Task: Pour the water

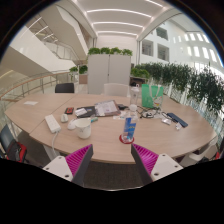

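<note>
At the bottom of the frame the gripper [113,160] stands spread wide, its pink pads holding nothing. Just beyond it, centre frame, a blue-labelled bottle [129,126] stands upright on the worktop [30,113], with a white mug [83,128] to its left. Papers and a laptop [106,108] crowd nearby, so a clumsy grasp could tip water onto them. Behind are a green jug [150,96], white cabinets [108,69] topped with plants, and a bright atrium.
</note>
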The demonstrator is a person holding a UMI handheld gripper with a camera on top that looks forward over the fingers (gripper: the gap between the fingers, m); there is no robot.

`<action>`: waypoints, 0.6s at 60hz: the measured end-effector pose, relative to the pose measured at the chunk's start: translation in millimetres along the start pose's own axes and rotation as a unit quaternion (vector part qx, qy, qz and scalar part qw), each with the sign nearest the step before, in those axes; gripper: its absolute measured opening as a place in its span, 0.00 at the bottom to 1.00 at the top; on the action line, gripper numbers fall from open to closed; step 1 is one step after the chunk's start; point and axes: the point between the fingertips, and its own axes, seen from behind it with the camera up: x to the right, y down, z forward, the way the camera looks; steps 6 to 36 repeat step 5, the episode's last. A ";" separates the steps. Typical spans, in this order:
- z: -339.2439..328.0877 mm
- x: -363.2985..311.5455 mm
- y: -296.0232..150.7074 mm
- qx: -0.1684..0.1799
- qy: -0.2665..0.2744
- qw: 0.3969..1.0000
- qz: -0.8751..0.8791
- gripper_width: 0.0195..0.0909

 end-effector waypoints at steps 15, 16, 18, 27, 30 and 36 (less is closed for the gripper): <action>-29.4 -18.9 -10.6 -0.001 -0.001 1.000 0.010 0.90; -29.4 -18.9 -10.6 -0.001 -0.001 1.000 0.010 0.90; -29.4 -18.9 -10.6 -0.001 -0.001 1.000 0.010 0.90; -29.4 -18.9 -10.6 -0.001 -0.001 1.000 0.010 0.90; -29.4 -18.9 -10.6 -0.001 -0.001 1.000 0.010 0.90; -29.4 -18.9 -10.6 -0.001 -0.001 1.000 0.010 0.90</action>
